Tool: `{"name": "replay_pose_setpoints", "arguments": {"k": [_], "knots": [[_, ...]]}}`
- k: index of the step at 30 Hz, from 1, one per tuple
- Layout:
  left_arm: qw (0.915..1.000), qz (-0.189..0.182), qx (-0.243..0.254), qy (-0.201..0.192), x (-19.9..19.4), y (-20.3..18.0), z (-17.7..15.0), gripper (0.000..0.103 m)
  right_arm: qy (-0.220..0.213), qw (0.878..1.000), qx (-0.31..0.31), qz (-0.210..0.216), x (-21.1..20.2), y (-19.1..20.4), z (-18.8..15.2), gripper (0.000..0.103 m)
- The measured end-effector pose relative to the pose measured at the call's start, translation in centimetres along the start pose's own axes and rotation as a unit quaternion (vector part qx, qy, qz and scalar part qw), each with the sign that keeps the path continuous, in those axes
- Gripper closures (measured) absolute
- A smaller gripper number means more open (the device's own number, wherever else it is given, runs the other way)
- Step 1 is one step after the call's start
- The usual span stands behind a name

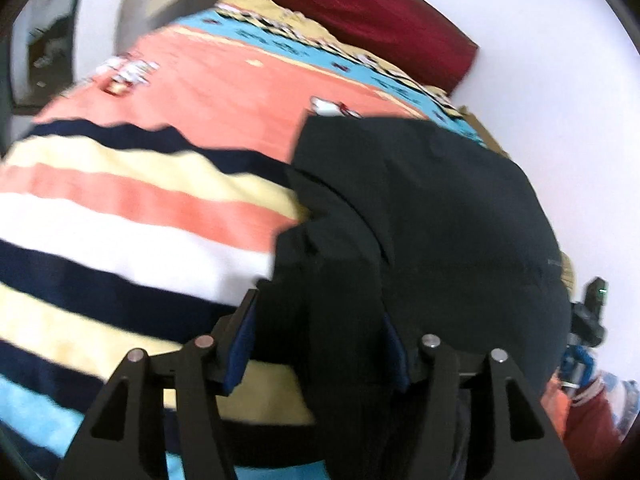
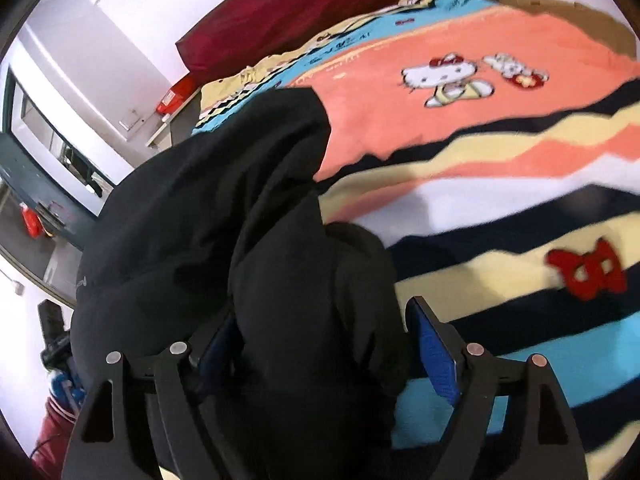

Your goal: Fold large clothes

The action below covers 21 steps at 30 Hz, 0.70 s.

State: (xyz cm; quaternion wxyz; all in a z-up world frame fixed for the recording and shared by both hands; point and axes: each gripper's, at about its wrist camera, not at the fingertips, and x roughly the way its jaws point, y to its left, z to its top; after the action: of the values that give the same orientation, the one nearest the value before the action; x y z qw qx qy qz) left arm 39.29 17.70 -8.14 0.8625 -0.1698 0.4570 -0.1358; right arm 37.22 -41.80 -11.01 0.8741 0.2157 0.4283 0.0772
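A large black garment (image 1: 432, 208) lies bunched on a striped, cartoon-print blanket (image 1: 132, 208) covering a bed. My left gripper (image 1: 320, 344) has its jaws apart with a thick fold of the black cloth hanging between the blue pads (image 1: 242, 348). In the right wrist view the same black garment (image 2: 224, 200) drapes over and between the fingers of my right gripper (image 2: 320, 344). Its jaws stand wide apart, the right blue pad (image 2: 434, 352) clear of the cloth, the left pad partly hidden. Both views are motion-blurred.
A dark red pillow (image 1: 360, 12) lies at the head of the bed against a white wall. A cardboard edge (image 2: 560, 4) lines the bed's far side. A bedside shelf with a red box (image 2: 176, 98) and a dark cabinet (image 2: 44, 168) stand left.
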Motion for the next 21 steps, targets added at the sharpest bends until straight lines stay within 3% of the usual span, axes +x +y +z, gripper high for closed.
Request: {"name": "replay_pose_setpoints", "arguments": {"k": [4,8,14,21], "knots": [[0.9985,0.05,0.006,-0.019,-1.7,0.3,0.5,0.048,-0.008,0.999,-0.037,-0.034,-1.9,1.4,0.1,0.022],[0.9912,0.112,0.058,-0.041,-3.4,-2.5,-0.8,0.048,-0.02,0.997,-0.057,-0.037,-3.2,3.0,-0.5,0.022],[0.9809,0.143,0.104,-0.081,-4.9,-6.2,-1.8,0.048,-0.028,0.996,-0.078,-0.043,-4.5,5.4,-2.6,0.022],[0.9728,0.158,0.118,-0.121,-7.0,-10.4,-4.7,0.048,-0.037,0.994,-0.088,-0.056,-6.4,7.1,-5.0,0.019]]}}
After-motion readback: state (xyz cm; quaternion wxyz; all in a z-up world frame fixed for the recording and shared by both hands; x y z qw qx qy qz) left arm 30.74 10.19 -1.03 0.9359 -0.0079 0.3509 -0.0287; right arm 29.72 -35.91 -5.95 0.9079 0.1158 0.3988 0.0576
